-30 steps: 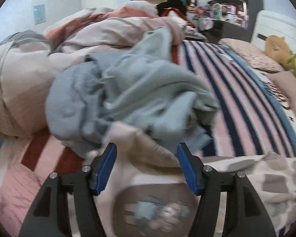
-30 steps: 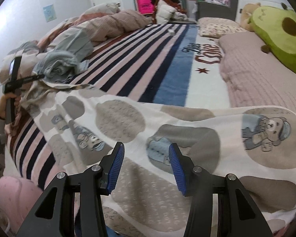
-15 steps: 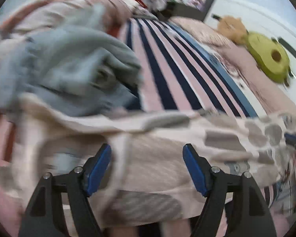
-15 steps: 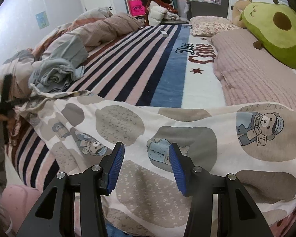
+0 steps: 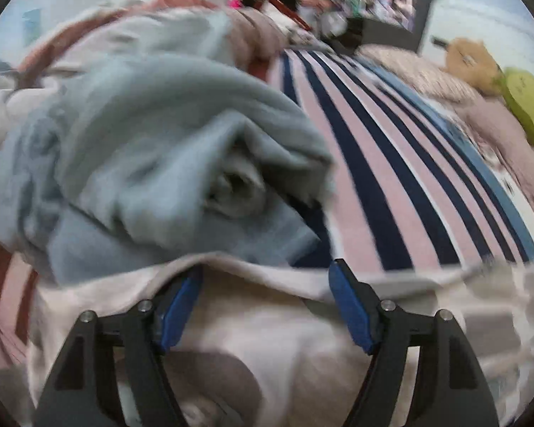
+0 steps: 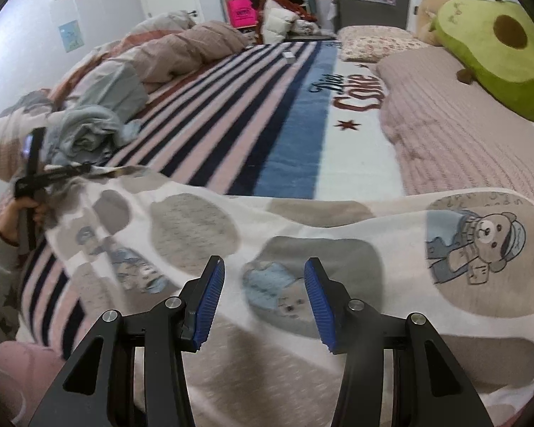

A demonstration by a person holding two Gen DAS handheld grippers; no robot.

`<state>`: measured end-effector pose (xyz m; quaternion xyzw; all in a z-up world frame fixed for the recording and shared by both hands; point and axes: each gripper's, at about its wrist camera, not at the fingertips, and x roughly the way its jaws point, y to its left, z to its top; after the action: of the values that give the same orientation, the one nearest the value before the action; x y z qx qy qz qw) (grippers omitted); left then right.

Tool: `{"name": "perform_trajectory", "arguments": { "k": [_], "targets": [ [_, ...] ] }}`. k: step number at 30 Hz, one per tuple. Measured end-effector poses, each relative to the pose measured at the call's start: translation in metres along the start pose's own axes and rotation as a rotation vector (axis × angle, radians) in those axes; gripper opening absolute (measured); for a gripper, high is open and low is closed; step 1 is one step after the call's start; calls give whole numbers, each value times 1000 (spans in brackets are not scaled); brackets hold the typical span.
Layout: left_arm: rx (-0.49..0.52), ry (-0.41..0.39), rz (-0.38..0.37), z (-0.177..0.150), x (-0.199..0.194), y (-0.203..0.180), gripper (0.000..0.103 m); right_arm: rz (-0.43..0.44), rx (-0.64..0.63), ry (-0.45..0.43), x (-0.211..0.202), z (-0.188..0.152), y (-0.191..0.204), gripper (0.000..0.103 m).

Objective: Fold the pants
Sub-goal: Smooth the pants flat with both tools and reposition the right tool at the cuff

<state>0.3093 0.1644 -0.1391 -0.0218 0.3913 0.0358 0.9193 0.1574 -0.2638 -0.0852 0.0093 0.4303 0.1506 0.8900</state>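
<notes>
The pants (image 6: pixel 338 249) are cream with grey patches and bear prints, spread across the near edge of the striped bed. My right gripper (image 6: pixel 265 299) is open with the cloth lying between and under its blue pads. My left gripper (image 5: pixel 265 302) is open at the pants' left end (image 5: pixel 267 320); cloth drapes over its left pad. The left gripper also shows in the right wrist view (image 6: pixel 35 178), held in a hand at the far left.
A crumpled pale blue garment (image 5: pixel 153 163) lies just beyond the left gripper, also seen in the right wrist view (image 6: pixel 89 131). A rumpled duvet (image 6: pixel 167 53) is at the back left. A pink blanket (image 6: pixel 462 135) and avocado plush (image 6: pixel 498 46) lie at the right.
The left gripper has swung back toward the blue garment and its view is blurred by motion. The pants' left end has shifted with it. The right gripper has hardly moved.
</notes>
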Motion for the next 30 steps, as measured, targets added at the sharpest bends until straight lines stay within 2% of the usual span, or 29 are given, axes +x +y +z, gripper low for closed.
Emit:
{"name": "perform_trajectory", "arguments": {
  "k": [1, 3, 7, 10, 13, 15, 20, 23, 26, 30],
  "targets": [
    [-22, -15, 18, 3, 1, 5, 71, -11, 18, -1, 2, 0, -5, 42],
    [-54, -11, 8, 6, 2, 12, 71, -32, 50, -5, 2, -1, -13, 42],
    [-11, -20, 2, -3, -21, 6, 71, -88, 114, -39, -16, -8, -29, 43],
    [-4, -16, -53, -10, -48, -2, 71, -167, 161, -99, -47, -18, -43, 55],
    [23, -21, -93, -21, -76, -20, 72, -222, 226, -137, -82, -35, -58, 57],
    [35, -11, -128, -34, -97, -32, 72, -271, 255, -152, -101, -49, -69, 66],
    [51, -3, -169, -60, -126, -63, 72, -352, 338, -171, -132, -86, -98, 72],
    [42, 10, -227, -72, -136, -84, 72, -362, 400, -179, -139, -106, -119, 75],
    [36, 6, -253, -77, -143, -101, 72, -367, 463, -196, -141, -123, -143, 75],
    [23, -1, -276, -76, -149, -117, 72, -260, 533, -216, -135, -138, -170, 75]
  ]
}}
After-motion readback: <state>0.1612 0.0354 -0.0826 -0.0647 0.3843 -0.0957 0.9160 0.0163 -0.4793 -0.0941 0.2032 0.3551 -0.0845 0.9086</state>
